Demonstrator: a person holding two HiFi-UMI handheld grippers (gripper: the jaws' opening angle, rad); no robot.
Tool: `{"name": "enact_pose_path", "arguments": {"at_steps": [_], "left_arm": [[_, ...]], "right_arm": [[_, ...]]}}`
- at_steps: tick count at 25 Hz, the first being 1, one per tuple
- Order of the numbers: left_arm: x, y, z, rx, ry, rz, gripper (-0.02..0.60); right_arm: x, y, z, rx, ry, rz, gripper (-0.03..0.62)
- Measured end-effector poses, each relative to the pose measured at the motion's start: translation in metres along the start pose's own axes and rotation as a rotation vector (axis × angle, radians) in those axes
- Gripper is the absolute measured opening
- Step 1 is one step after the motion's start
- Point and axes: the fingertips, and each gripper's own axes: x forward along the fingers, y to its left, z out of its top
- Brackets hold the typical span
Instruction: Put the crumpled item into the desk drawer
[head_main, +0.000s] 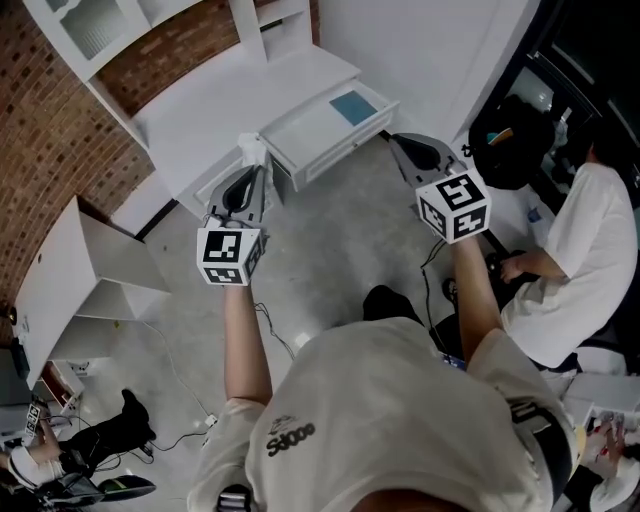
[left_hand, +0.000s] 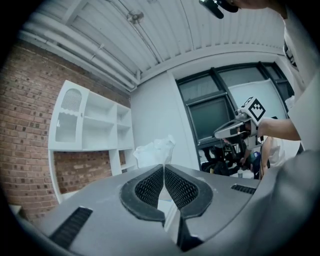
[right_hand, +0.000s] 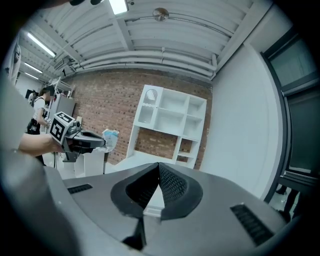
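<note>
This is looking like a workshop-style lab: brick wall (head_main: 45, 140) and white desk (head_main: 220, 115) sitting upper left, cables (head_main: 190, 395) trailing across bare concrete floor (head_main: 330, 240) — a person (head_main: 590, 260) sitting at right.

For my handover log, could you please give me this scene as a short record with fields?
left gripper: shut on the crumpled item
crumpled item: white, held just left of the drawer, not yet inside
drawer: pulled open from the white desk
drawer contents: a blue item
right gripper: shut, nothing between its jaws, near the drawer's right end
</note>
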Motion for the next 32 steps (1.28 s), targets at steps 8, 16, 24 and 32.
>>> {"name": "enact_pose_path", "arguments": {"at_steps": [8, 16, 24, 32], "left_arm": [[0.028, 0.001, -0.024, -0.02, 0.033, -0.045, 0.021], [0.109, 0.023, -0.049, -0.023, 0.086, -0.047, 0.021], [0.228, 0.059, -0.051, -0.045, 0.128, 0.006, 0.023], [0.342, 0.086, -0.056, -0.019, 0.169, 0.041, 0.022]], "right_arm": [[0.023, -0.017, -0.02, 0.021, 0.04, -0.017, 0.005], [0.091, -0.08, -0.048, 0.059, 0.054, -0.009, 0.005], [0.19, -0.172, -0.07, 0.067, 0.071, 0.063, 0.005], [0.275, -0.261, -0.088, 0.113, 0.064, 0.133, 0.005]]}}
